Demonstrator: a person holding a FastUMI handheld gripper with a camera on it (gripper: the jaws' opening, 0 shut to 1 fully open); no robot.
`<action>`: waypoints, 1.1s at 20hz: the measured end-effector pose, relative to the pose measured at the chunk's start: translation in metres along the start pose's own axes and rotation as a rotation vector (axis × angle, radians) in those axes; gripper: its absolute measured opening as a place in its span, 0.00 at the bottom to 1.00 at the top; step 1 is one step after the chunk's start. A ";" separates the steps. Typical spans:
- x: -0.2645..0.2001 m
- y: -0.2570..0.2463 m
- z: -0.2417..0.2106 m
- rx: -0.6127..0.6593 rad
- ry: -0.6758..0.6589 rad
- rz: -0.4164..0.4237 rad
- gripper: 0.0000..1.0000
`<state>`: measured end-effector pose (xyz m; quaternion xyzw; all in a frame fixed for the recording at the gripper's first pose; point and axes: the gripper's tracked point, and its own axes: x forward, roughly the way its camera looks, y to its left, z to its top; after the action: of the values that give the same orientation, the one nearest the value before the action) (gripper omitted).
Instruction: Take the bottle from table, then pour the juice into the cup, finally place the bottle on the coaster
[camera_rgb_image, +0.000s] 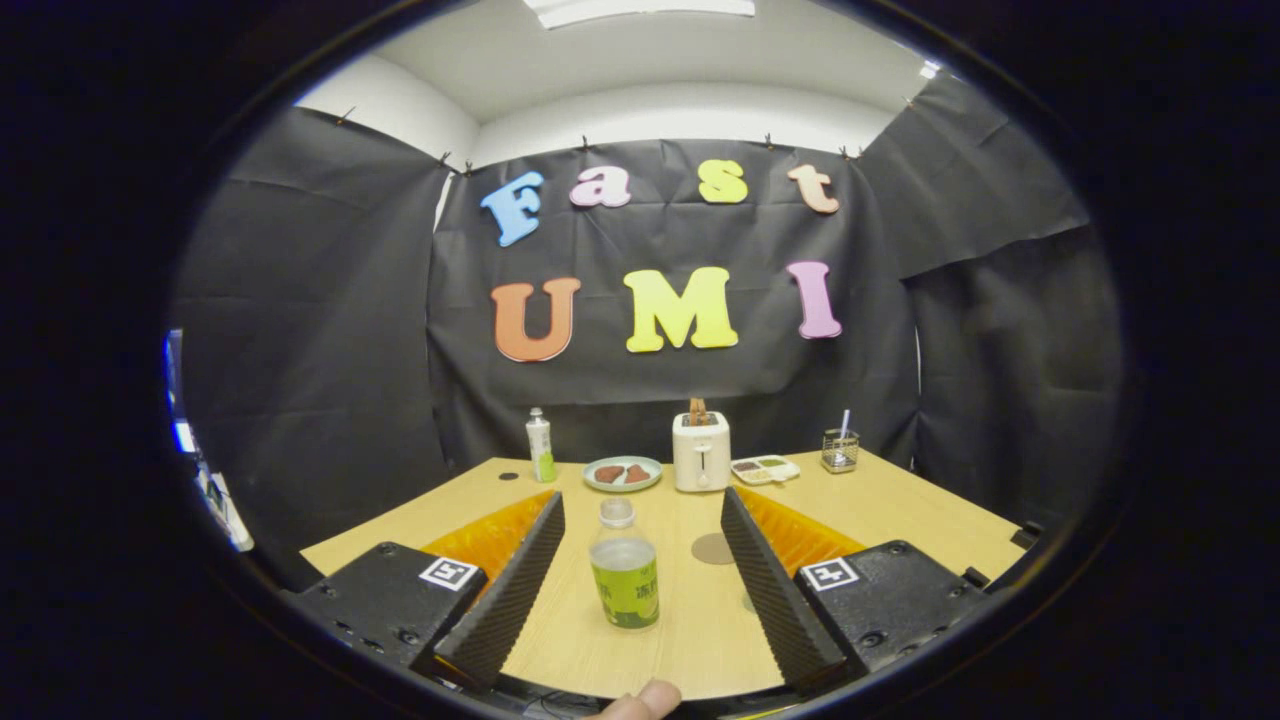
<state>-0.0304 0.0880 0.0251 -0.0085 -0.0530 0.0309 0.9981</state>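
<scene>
Gripper (640, 560) is lined up on the juice bottle (624, 566). Fingers are wide apart, one either side of it, neither touching. The bottle stands upright on the bench (900, 520), lower centre of the frame, in the gap between the fingers and nearer the left one. Clear body, pale cap, green label low down, liquid up to roughly the shoulder. My read: this is the approach before the grasp, with the wide opening there to give clearance round the body so it isn't knocked over on the way in.

The coaster (713, 548), a flat brown disc, lies just right of the bottle, tucked against the right finger's inner edge. Probably set close so the final put-down is a short move.

I can't pick out the cup for certain. A small wire holder (839, 452) with a straw-like stick sits far right at the back, but it doesn't look like something to pour into.

Back row, mid frame from left to right:
- a second bottle (540, 446), white with a green base
- a plate (622, 473) with two brown pieces on it
- a white toaster (701, 452) with toast sticking out
- a small divided tray (765, 469)

None of these are in the way of the grasp.

A fingertip (640, 702) of the person's hand shows at the bottom centre.

Risk: the off-centre bottle means the left finger would meet it first on closing and could nudge it sideways. Shifting slightly left first would even that out.
</scene>
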 end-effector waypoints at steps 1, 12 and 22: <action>0.000 0.001 0.003 -0.007 -0.001 -0.003 1.00; 0.031 0.013 -0.036 0.010 0.049 -0.012 1.00; 0.075 0.014 -0.081 -0.055 0.101 -0.088 1.00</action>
<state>0.0516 0.1056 -0.0481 -0.0353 -0.0036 -0.0152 0.9993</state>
